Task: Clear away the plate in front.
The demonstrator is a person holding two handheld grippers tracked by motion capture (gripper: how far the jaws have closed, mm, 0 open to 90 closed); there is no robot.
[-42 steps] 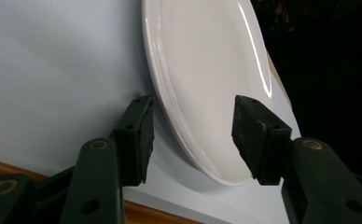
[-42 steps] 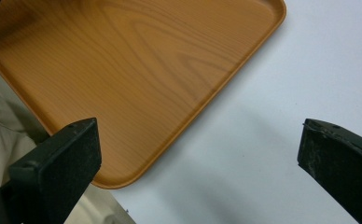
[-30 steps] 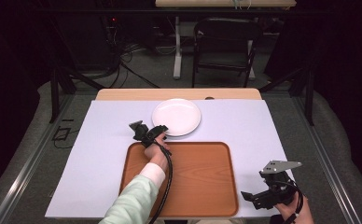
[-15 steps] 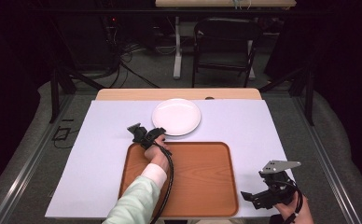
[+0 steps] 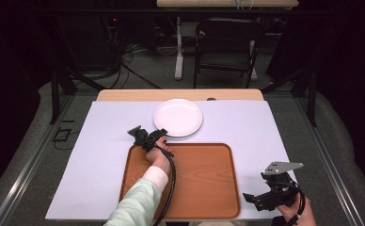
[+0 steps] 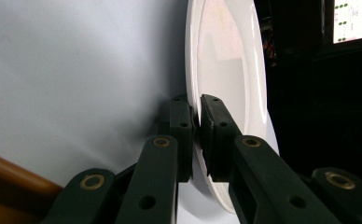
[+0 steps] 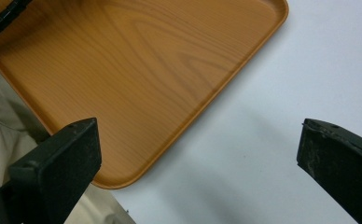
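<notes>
A white plate [image 5: 178, 117] lies on the pale sheet just beyond the wooden tray [image 5: 204, 174]. My left gripper [image 5: 161, 134] reaches over the tray's far left corner to the plate's near rim. In the left gripper view its jaws have just been closing, and the left gripper [image 6: 197, 105] is now shut on the rim of the plate [image 6: 230, 70], one pad on each face. My right gripper [image 5: 253, 200] hovers at the table's near right corner. The right gripper [image 7: 198, 130] is open, with nothing between its jaws, above the sheet beside a corner of the tray [image 7: 146, 60].
A pale sheet [image 5: 100, 155] covers most of the table; a strip of bare wood [image 5: 124, 95] shows at its far edge. The left gripper's cable [image 5: 172, 183] trails across the tray. A dark chair [image 5: 225, 42] stands beyond the table.
The left gripper's jaws have drawn together at the plate's near rim. Both hands have stayed where they were.
</notes>
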